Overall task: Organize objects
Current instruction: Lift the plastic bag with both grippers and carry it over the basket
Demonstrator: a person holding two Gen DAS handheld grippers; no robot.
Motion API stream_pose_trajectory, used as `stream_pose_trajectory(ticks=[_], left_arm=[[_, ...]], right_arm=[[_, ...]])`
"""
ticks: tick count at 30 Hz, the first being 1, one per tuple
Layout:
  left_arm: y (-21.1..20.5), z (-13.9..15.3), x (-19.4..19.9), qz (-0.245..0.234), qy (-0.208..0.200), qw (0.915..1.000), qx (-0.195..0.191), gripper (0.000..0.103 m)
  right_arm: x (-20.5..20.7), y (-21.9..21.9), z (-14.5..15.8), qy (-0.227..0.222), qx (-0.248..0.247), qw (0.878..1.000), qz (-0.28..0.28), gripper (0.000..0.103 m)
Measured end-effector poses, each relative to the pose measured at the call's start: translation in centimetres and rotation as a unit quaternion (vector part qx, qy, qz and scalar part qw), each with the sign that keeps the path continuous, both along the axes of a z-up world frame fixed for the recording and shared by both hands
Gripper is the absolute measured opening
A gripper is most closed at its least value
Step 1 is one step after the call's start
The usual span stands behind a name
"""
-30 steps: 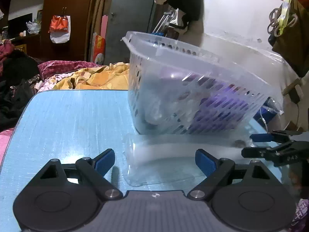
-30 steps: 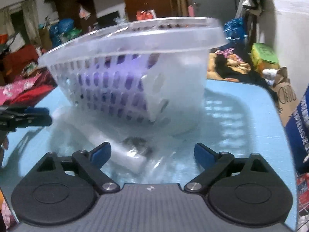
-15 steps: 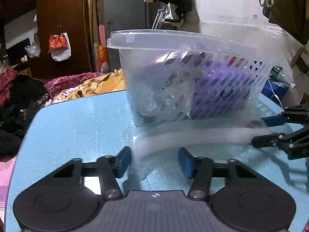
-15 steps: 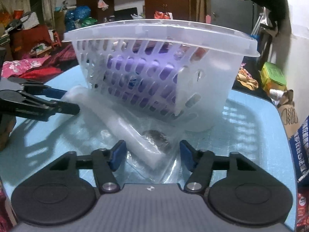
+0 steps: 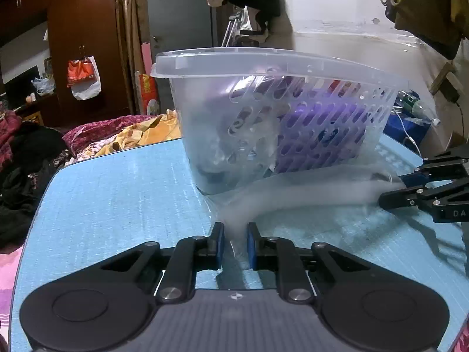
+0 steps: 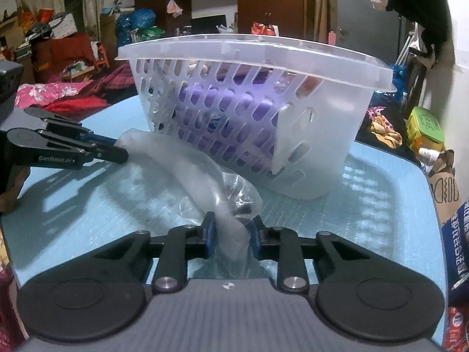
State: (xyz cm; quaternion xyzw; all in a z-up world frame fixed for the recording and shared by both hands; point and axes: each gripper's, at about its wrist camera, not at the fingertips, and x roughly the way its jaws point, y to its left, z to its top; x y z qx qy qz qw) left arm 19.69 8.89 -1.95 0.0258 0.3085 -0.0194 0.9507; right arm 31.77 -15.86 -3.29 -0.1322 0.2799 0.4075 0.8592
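A long white roll in a clear plastic bag [image 5: 293,196] lies in front of a translucent slotted basket [image 5: 293,117] on the blue table [image 5: 117,193]. The basket holds purple items. My left gripper [image 5: 235,245] is shut on one end of the bag. My right gripper [image 6: 231,239] is shut on the other end of the bag [image 6: 193,170], near a dark object [image 6: 241,202] inside it. In the left wrist view the right gripper [image 5: 390,190] shows at the right. In the right wrist view the left gripper [image 6: 117,149] and the basket [image 6: 263,111] show.
Bedding and clothes [image 5: 96,140] lie beyond the table's far edge. A white wall [image 5: 337,8] and hanging clothes stand behind the basket. Boxes and bags [image 6: 428,135] sit off the table's right side. Bare table surface lies left of the basket.
Both grippers went from wide open to shut on the two ends of the bagged roll. The bag now bends up between them.
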Motion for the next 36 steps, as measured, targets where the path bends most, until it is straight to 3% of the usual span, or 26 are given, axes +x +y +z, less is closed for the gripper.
stream_pose_trajectory(ticks=[8,24,30,36], left_arm=[[0.0,0.5,-0.9,-0.004,-0.029,0.9993,-0.024,0.016],[-2.2,5.2,-8.3,-0.023,-0.146,0.9887,-0.028,0.016],[-3.0,7.5,-8.6,-0.026,-0.179,0.9831,-0.031,0.016],[-3.5,9.6,-6.4,-0.021,-0.196,0.9803,-0.014,0.016]], right_arm=[[-0.5,-0.6,0.3,-0.008,0.011,1.0,0.012,0.02],[-6.2,-3.1,4.9,-0.104,0.068,0.991,0.04,0.019],[-6.0,-3.5,7.1,-0.134,0.092,0.986,0.045,0.019],[-4.4,-2.9,9.4,-0.153,0.101,0.983,0.033,0.019]])
